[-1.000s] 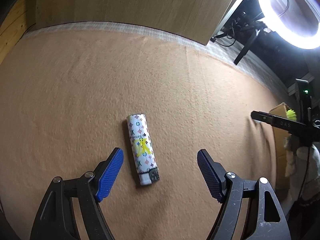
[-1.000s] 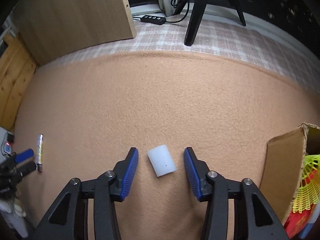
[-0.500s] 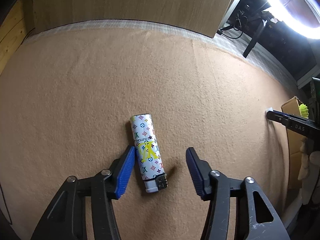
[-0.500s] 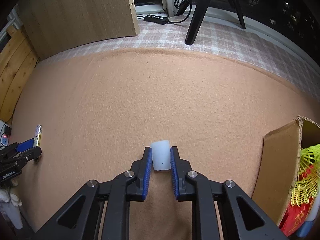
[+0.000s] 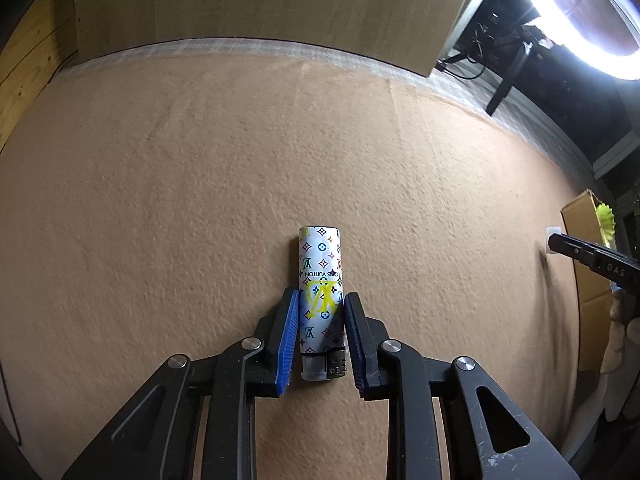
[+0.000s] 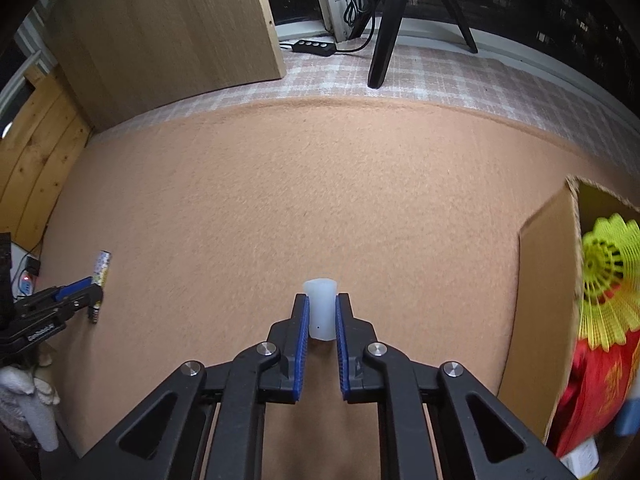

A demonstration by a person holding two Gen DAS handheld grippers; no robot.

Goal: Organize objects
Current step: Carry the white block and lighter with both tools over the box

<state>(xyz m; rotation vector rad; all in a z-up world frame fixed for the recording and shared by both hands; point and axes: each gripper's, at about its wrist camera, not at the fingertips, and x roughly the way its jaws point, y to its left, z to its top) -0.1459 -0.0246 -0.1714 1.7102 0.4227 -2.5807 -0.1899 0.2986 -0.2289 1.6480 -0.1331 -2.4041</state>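
A white lighter (image 5: pixel 321 292) with a coloured monogram print lies on the tan felt mat (image 5: pixel 200 200). My left gripper (image 5: pixel 321 300) is shut on it, blue pads against both long sides, metal head toward the camera. In the right wrist view the lighter (image 6: pixel 101 268) shows small at the far left with the left gripper (image 6: pixel 76 300) on it. My right gripper (image 6: pixel 322 308) is shut on a small white plastic cup (image 6: pixel 320 312) held between its blue pads. The right gripper (image 5: pixel 592 258) also shows at the right edge of the left wrist view.
An open cardboard box (image 6: pixel 548 292) stands at the right with a yellow shuttlecock (image 6: pixel 608 280) and red packaging (image 6: pixel 600 392) inside. A wooden board (image 6: pixel 168 32) leans at the back. A tripod leg (image 6: pixel 388 28) and power strip (image 6: pixel 316 46) stand behind the mat. A ring light (image 5: pixel 580 12) glows at the upper right.
My left gripper moved forward over the lighter and shut on it. My right gripper shut on the white cup and now holds it, slightly lifted and straightened.
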